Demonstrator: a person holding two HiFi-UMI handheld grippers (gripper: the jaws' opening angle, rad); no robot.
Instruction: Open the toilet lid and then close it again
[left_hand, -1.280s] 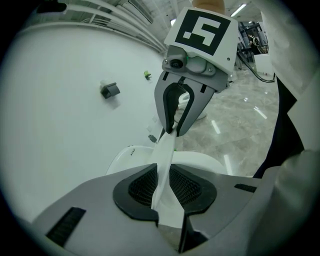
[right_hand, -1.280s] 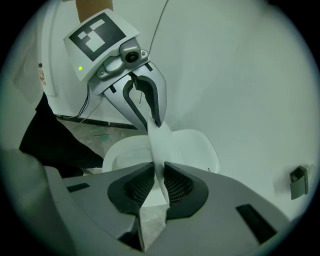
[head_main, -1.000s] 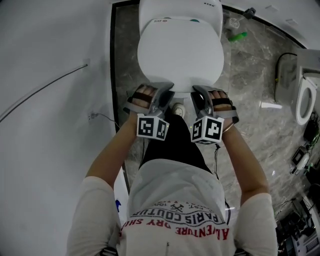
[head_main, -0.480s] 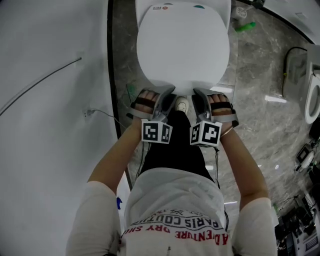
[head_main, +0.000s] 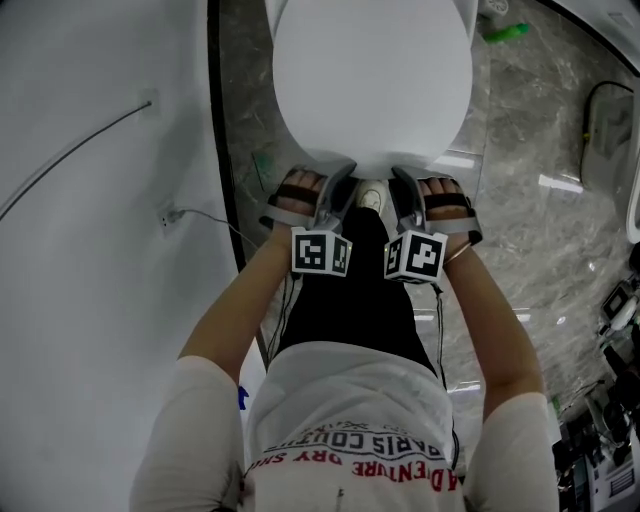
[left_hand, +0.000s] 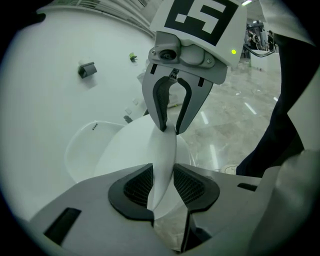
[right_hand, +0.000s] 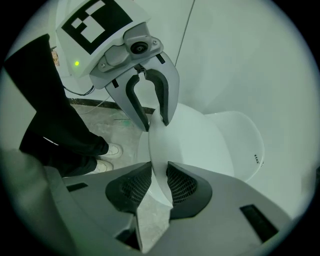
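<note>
The white toilet lid (head_main: 370, 80) fills the top of the head view, lying low over the bowl. Both grippers hold its front rim side by side. My left gripper (head_main: 338, 182) has the rim's edge (left_hand: 162, 150) between its pads, touching both; its jaws have just been opening. My right gripper (head_main: 402, 182) is shut on the same rim (right_hand: 157, 150) a little to the right. Each gripper view shows the other gripper biting the rim: the right gripper (left_hand: 170, 127) and the left gripper (right_hand: 155, 122). The seat (right_hand: 242, 135) shows under the lid.
A white wall (head_main: 90, 260) with a thin cable (head_main: 70, 155) and a small socket (head_main: 168, 215) runs along the left. Marble floor (head_main: 520, 190) lies on the right, with a green object (head_main: 505, 32) near the top. The person's shoe (head_main: 372, 197) stands below the rim.
Both grippers have gone down with the lid between their pads. The lid has tipped forward and now covers the tank's top in the head view.
</note>
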